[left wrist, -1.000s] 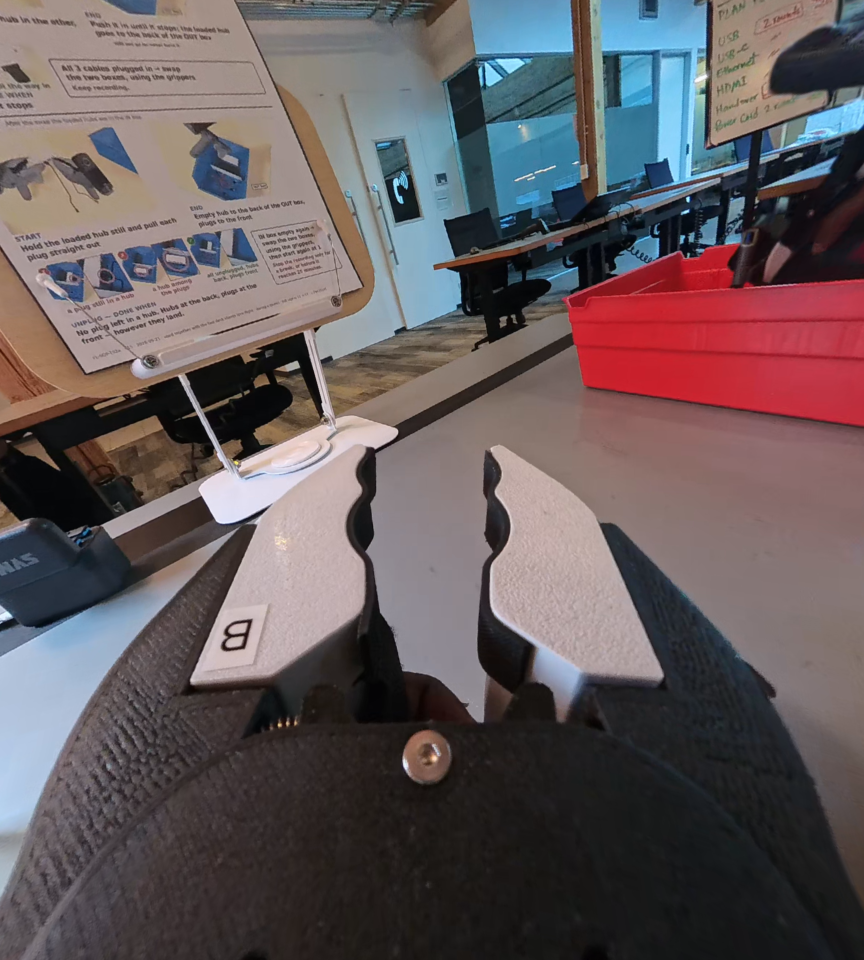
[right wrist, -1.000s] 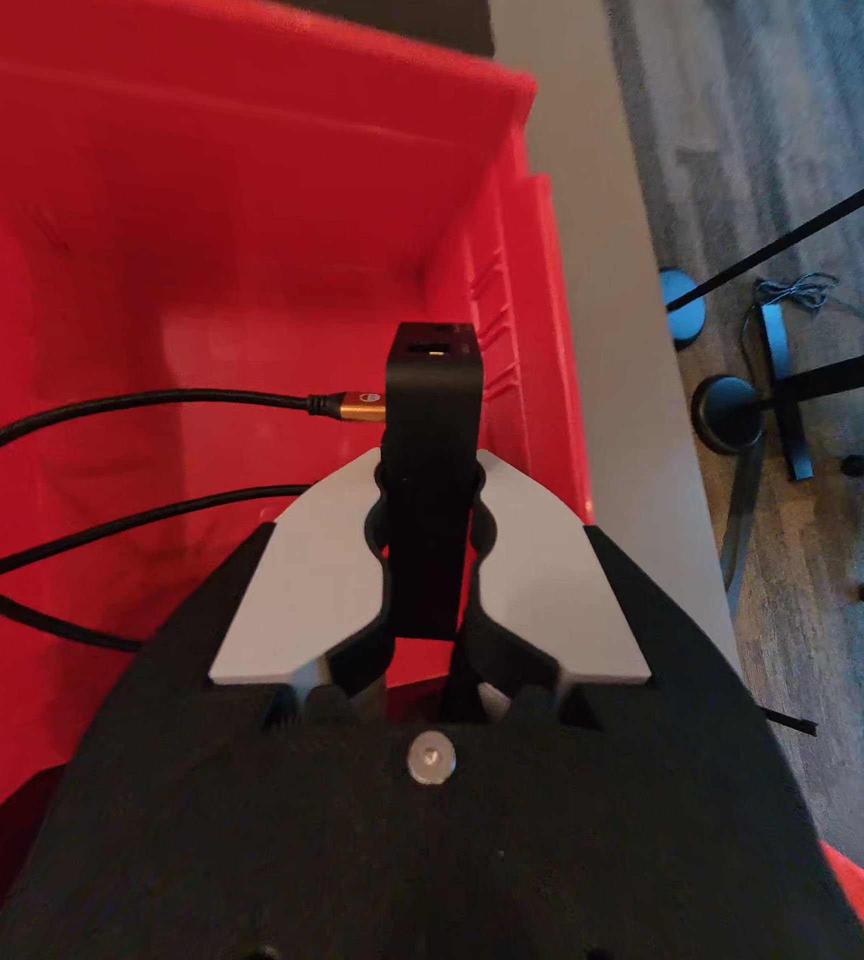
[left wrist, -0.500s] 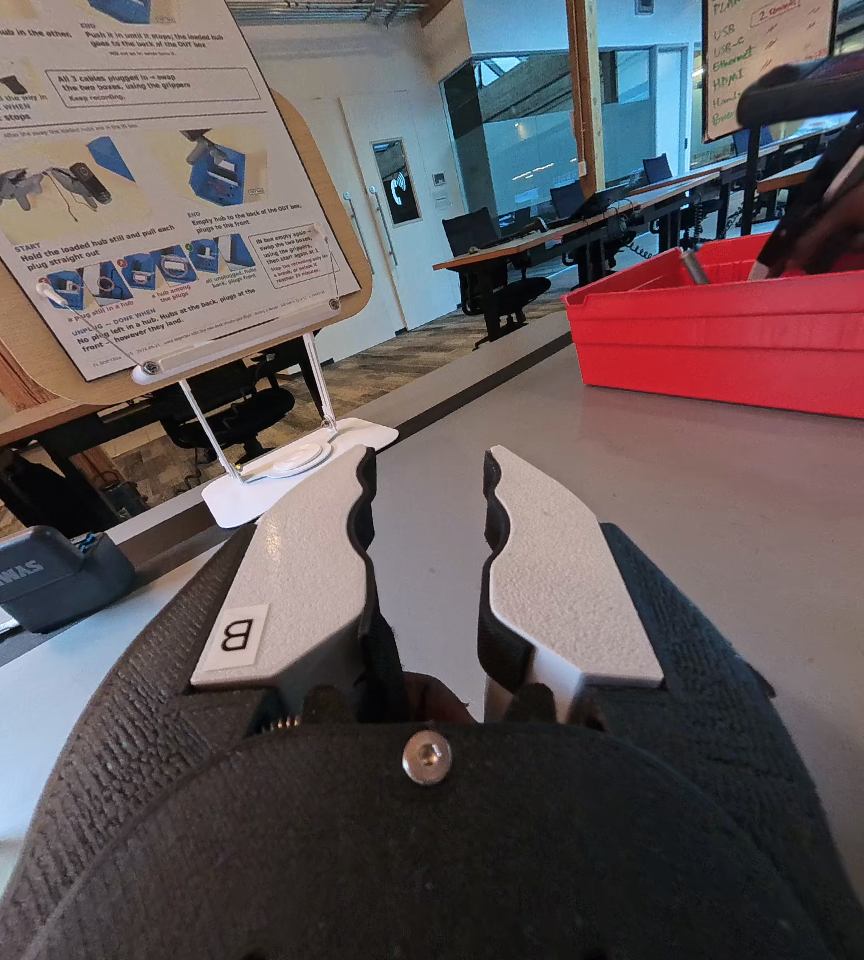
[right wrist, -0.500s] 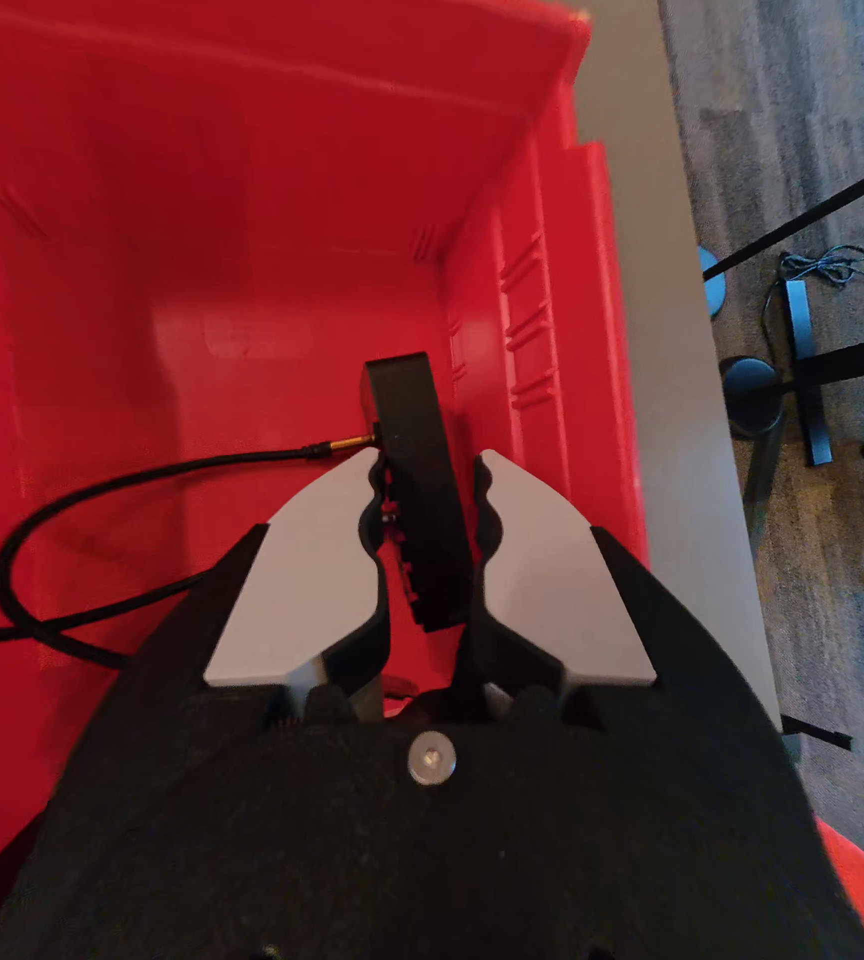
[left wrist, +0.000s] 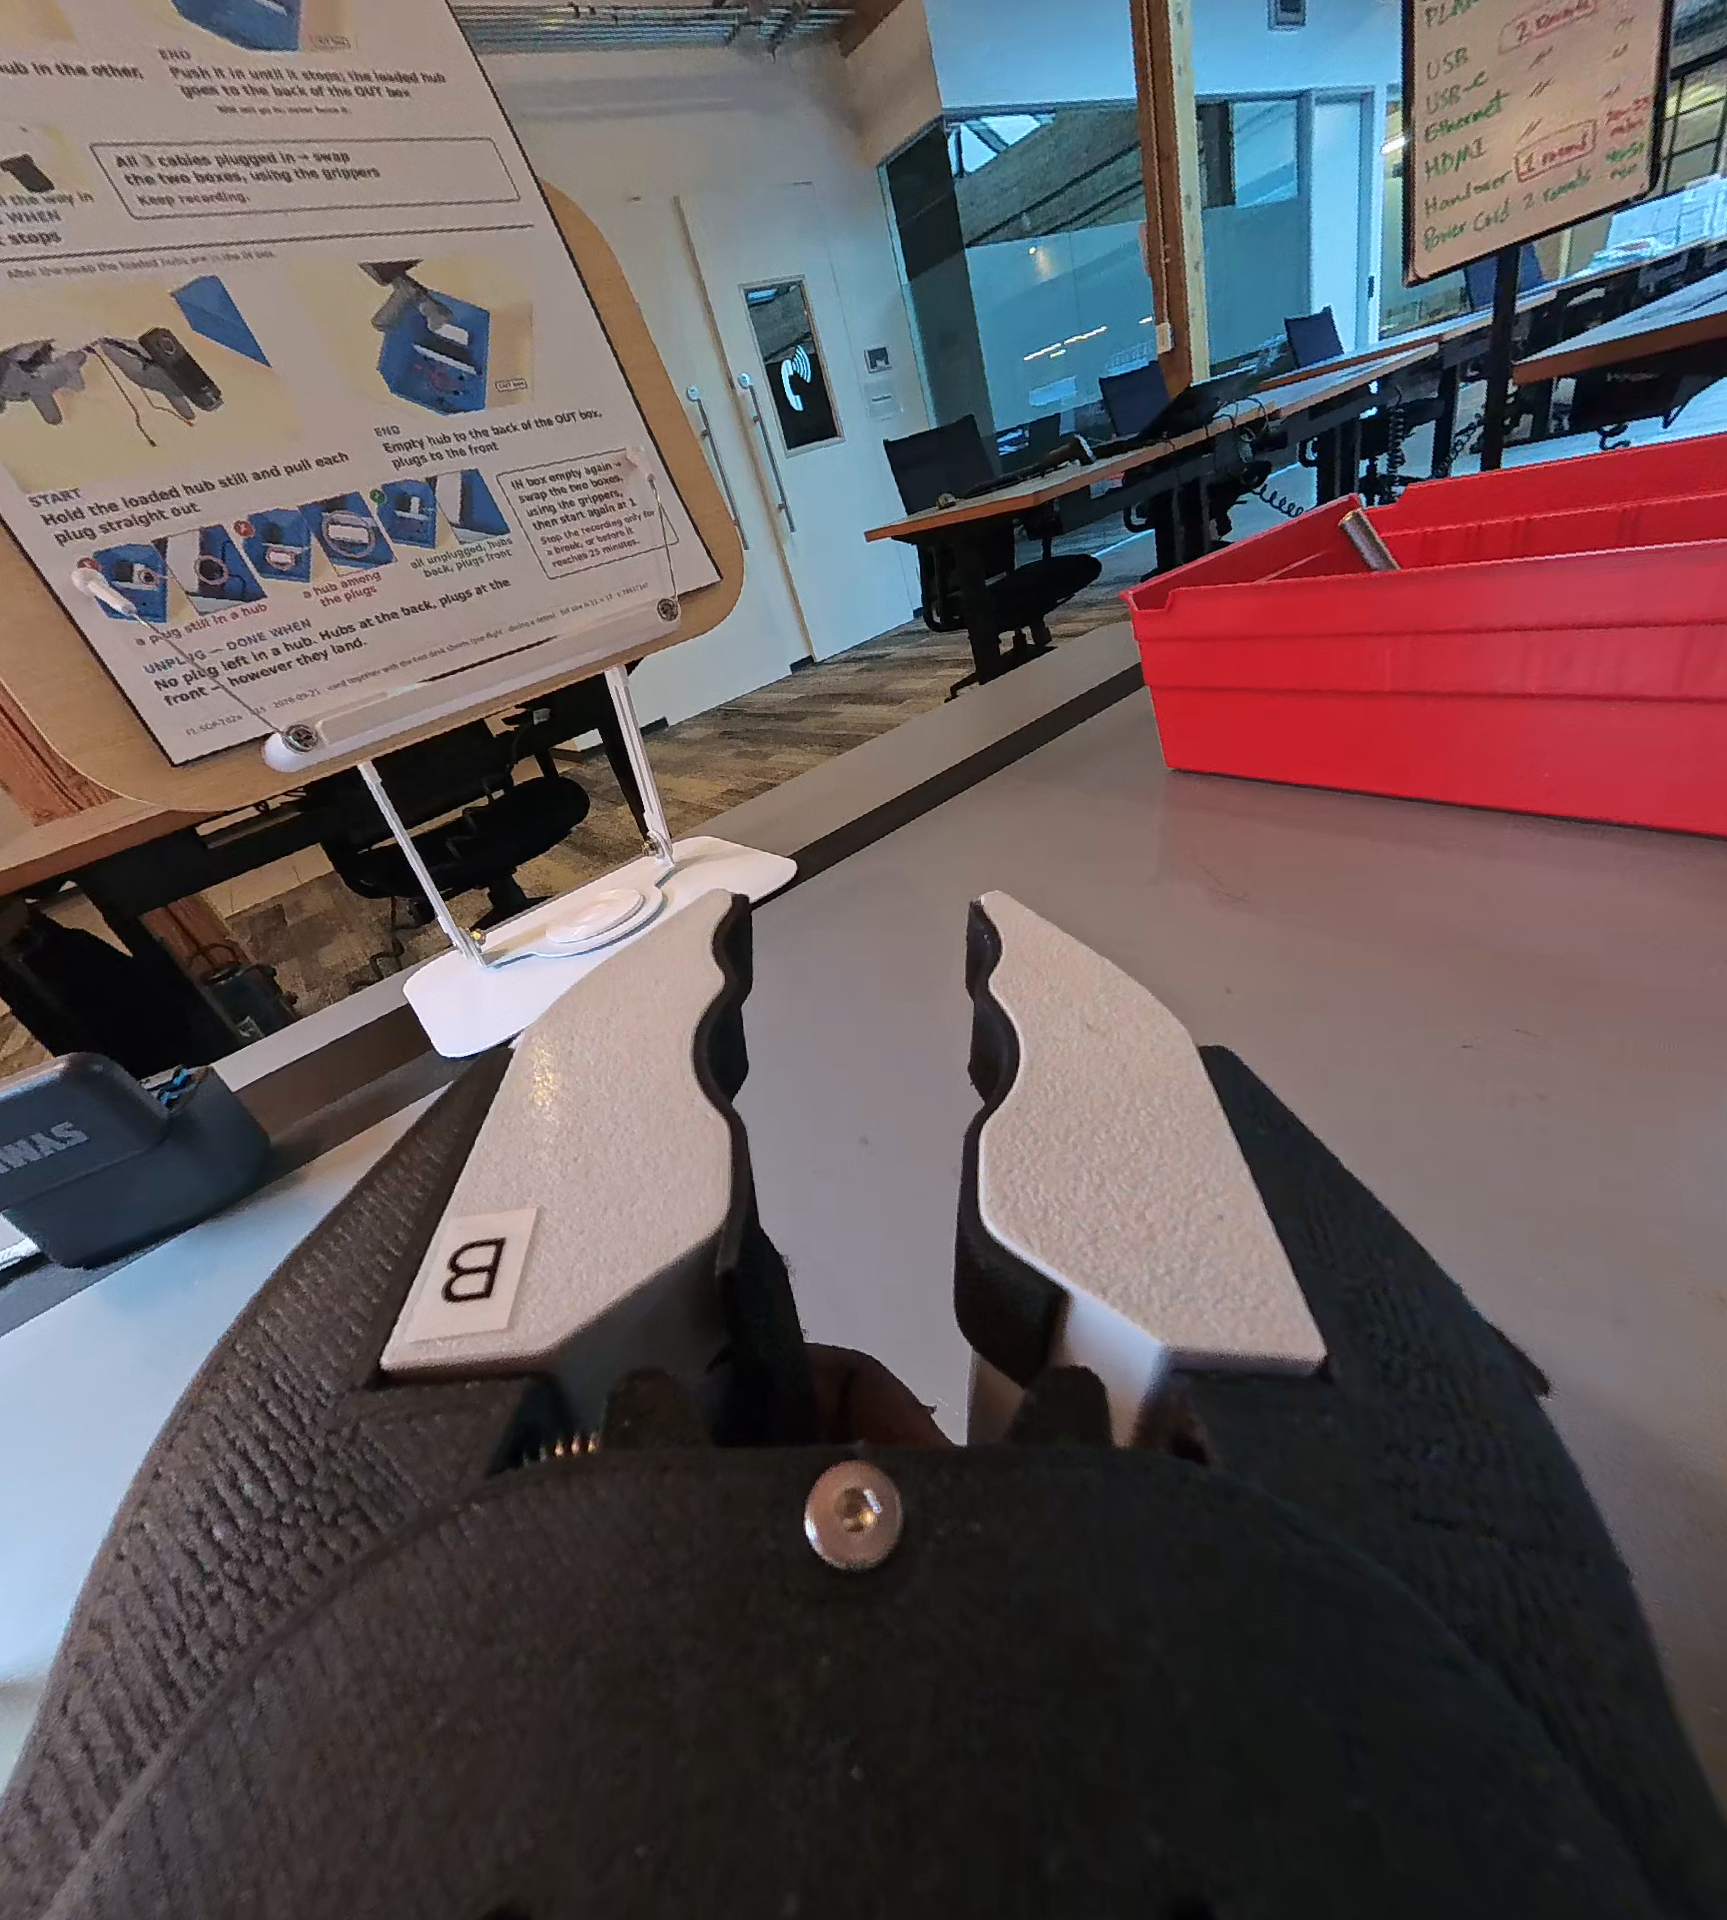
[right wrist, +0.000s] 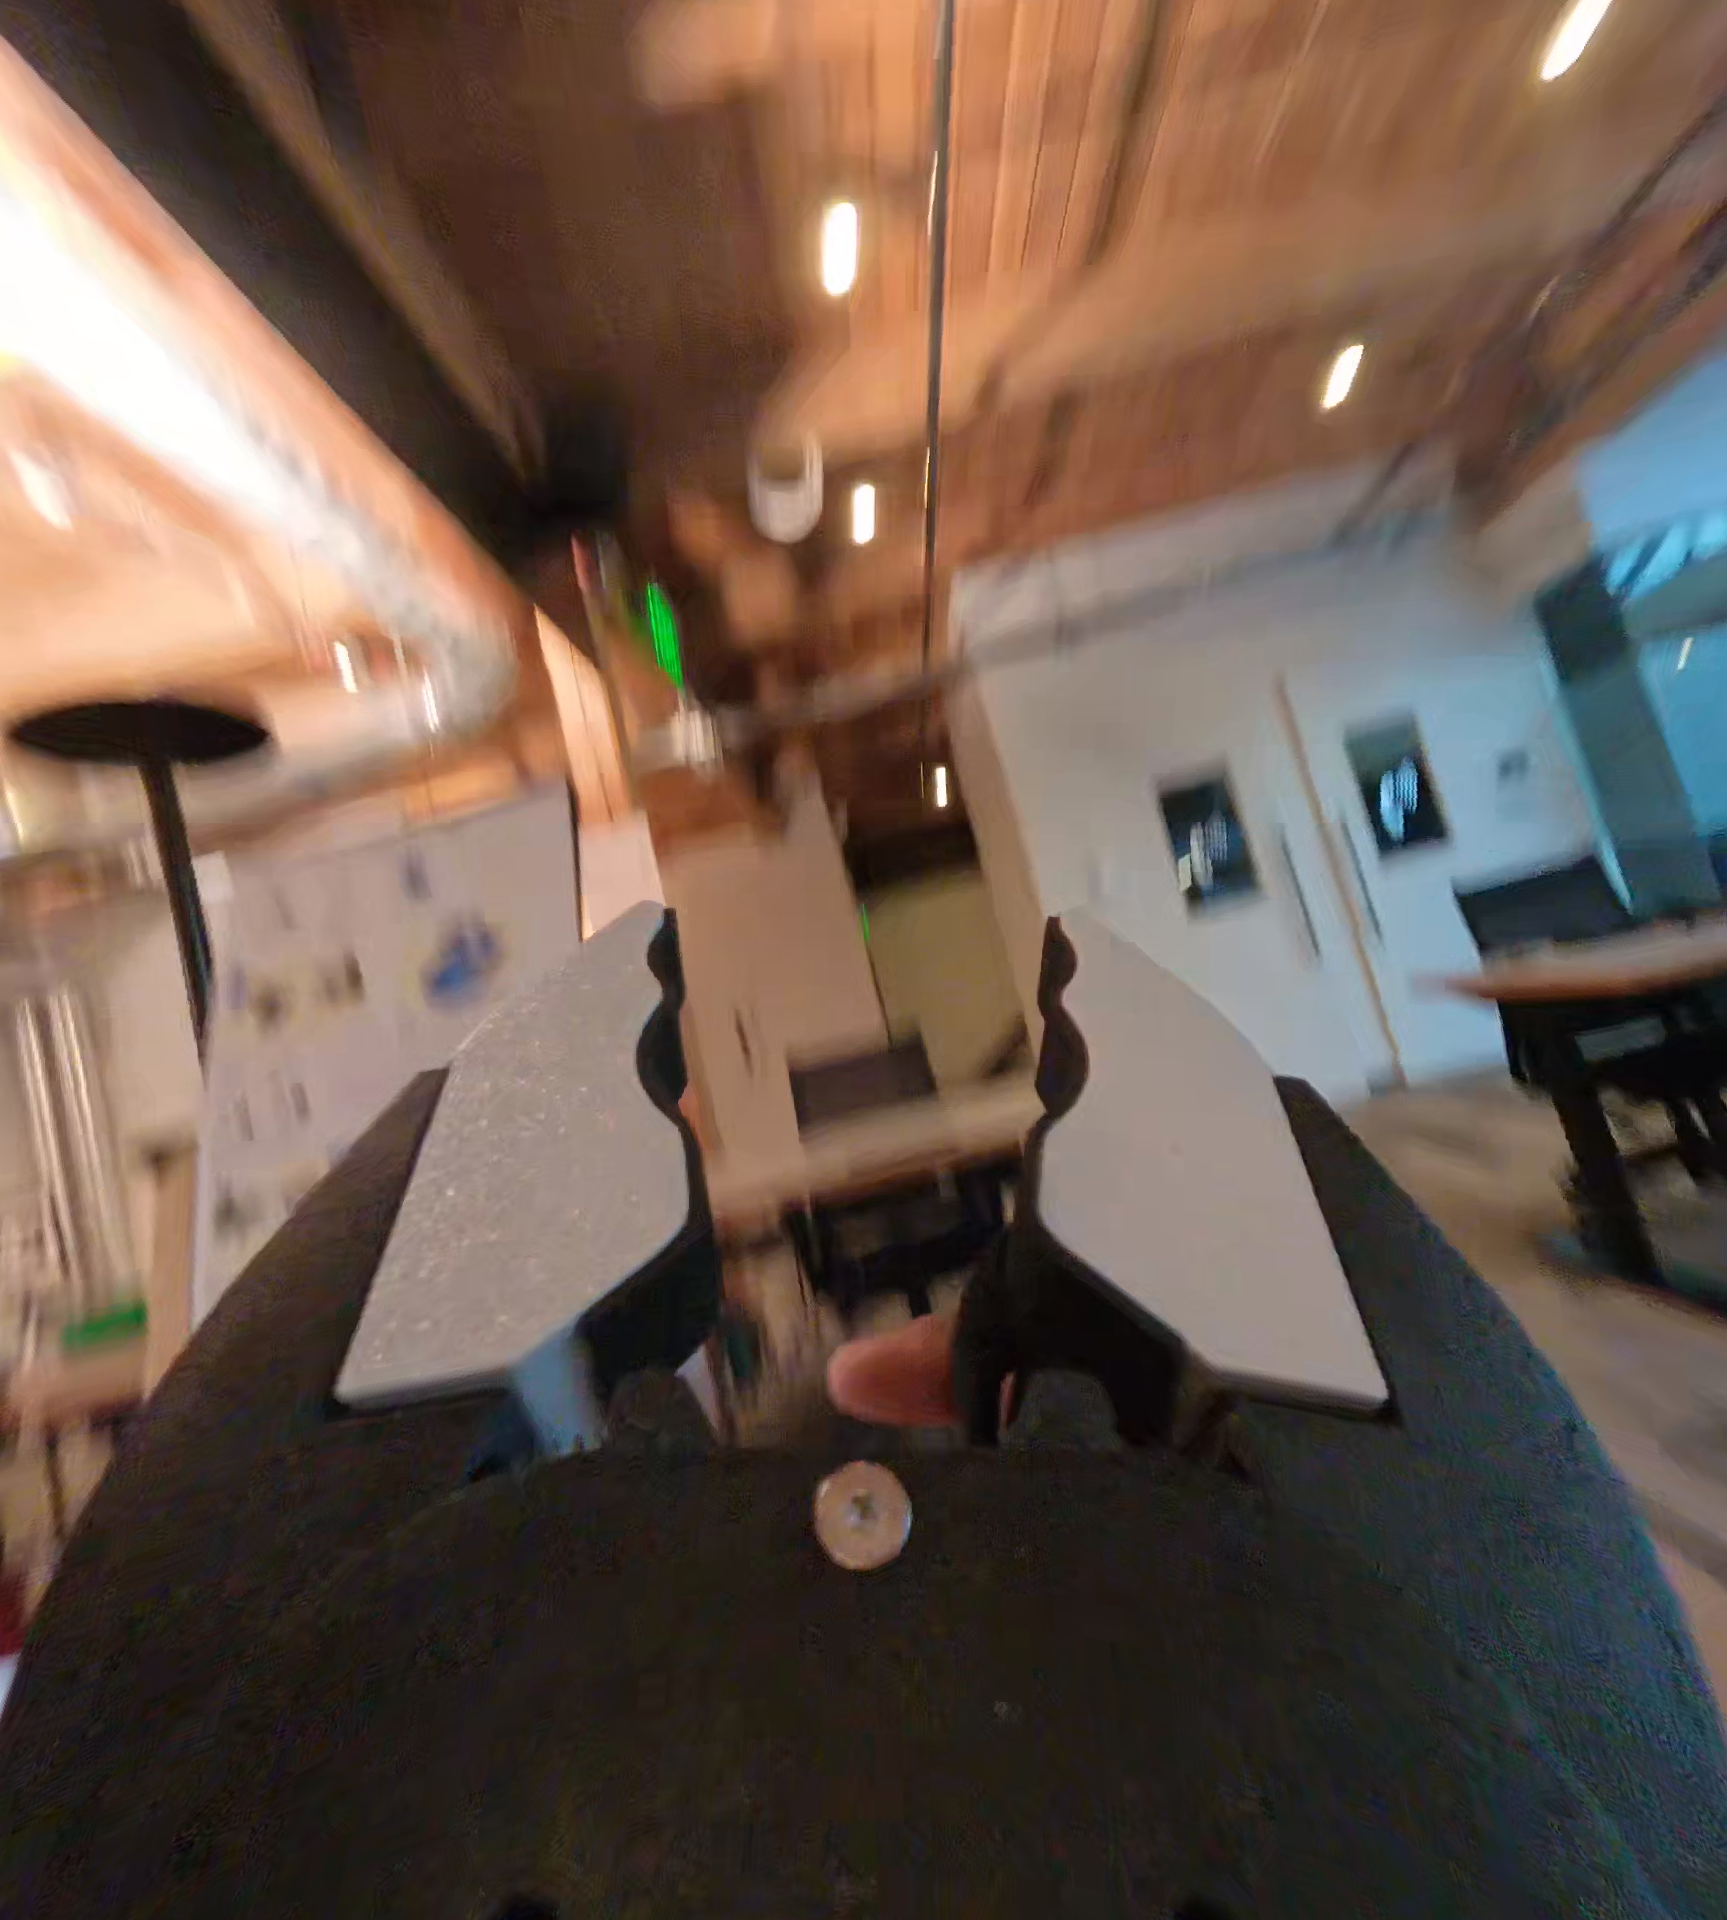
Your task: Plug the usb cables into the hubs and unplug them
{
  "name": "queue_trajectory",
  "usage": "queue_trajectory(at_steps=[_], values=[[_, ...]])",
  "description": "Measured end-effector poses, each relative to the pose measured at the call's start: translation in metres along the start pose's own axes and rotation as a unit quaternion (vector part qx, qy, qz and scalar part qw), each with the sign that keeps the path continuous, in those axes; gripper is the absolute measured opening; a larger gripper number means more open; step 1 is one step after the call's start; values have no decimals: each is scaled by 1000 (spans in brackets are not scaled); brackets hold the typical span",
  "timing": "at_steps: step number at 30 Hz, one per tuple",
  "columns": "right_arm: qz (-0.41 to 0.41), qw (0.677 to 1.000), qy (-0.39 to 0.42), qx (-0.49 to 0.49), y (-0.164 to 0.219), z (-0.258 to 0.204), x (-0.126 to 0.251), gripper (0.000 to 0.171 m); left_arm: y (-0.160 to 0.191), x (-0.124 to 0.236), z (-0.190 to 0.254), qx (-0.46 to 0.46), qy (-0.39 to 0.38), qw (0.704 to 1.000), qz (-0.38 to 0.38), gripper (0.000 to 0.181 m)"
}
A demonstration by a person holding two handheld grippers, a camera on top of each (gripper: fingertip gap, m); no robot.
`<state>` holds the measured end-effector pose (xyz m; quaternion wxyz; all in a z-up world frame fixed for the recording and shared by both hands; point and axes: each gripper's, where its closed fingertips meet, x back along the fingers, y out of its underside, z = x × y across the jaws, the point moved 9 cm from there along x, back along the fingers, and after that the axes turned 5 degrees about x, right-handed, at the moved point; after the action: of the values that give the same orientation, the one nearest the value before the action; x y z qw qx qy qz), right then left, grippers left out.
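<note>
My left gripper (left wrist: 854, 914) is open and empty, low over the grey table (left wrist: 1410, 1039). A red bin (left wrist: 1493, 696) stands on the table ahead to the right, with a metal plug tip (left wrist: 1368, 540) sticking up above its rim. My right gripper (right wrist: 854, 935) is open and empty, tilted up toward the room and ceiling in a motion-blurred view. No hub or cable shows in the right wrist view.
An instruction board (left wrist: 246, 343) on a white stand (left wrist: 599, 956) sits ahead left at the table's back edge. A dark grey case (left wrist: 80, 1164) lies at the left. Desks and chairs (left wrist: 1004, 520) fill the room beyond. About 45 cm separates my left fingertips from my right.
My right gripper let go of the black hub inside the red bin, opened, and swung up out of the bin to face the room. My left gripper stayed in place.
</note>
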<state>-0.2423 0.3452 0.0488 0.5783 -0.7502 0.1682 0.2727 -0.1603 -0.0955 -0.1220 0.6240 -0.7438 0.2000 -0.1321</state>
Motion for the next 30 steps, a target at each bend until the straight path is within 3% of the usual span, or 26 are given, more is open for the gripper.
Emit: queue_trajectory(at_steps=[4, 9, 11, 14, 16, 18, 22, 26, 30], values=[[225, 974, 29, -26, -36, -11, 24, 66, -2, 1, 0, 1, 2, 1000, 3, 40], [298, 954, 31, -23, -56, -19, 38, 68, -29, 10, 4, 36, 53, 997, 41, 46], [308, 951, 33, -21, -60, -18, 41, 68, -53, 22, 2, 60, 80, 993, 64, 59], [317, 947, 43, -15, -64, -14, 45, 70, -95, 55, -16, 137, 95, 976, 137, 101], [323, 945, 50, -12, -66, -10, 48, 71, -114, 82, -46, 171, 49, 967, 183, 109], [330, 942, 54, -14, -69, -8, 50, 74, -121, 110, -89, 158, -58, 964, 206, 109], [344, 938, 47, -9, -75, -7, 54, 76, -93, 154, -181, 94, -302, 939, 133, 110], [355, 934, 38, -8, -79, -10, 56, 78, -51, 151, -227, 132, -323, 937, 15, 111], [358, 934, 25, -3, -80, -17, 55, 79, -23, 129, -250, 98, -346, 930, -80, 110]])
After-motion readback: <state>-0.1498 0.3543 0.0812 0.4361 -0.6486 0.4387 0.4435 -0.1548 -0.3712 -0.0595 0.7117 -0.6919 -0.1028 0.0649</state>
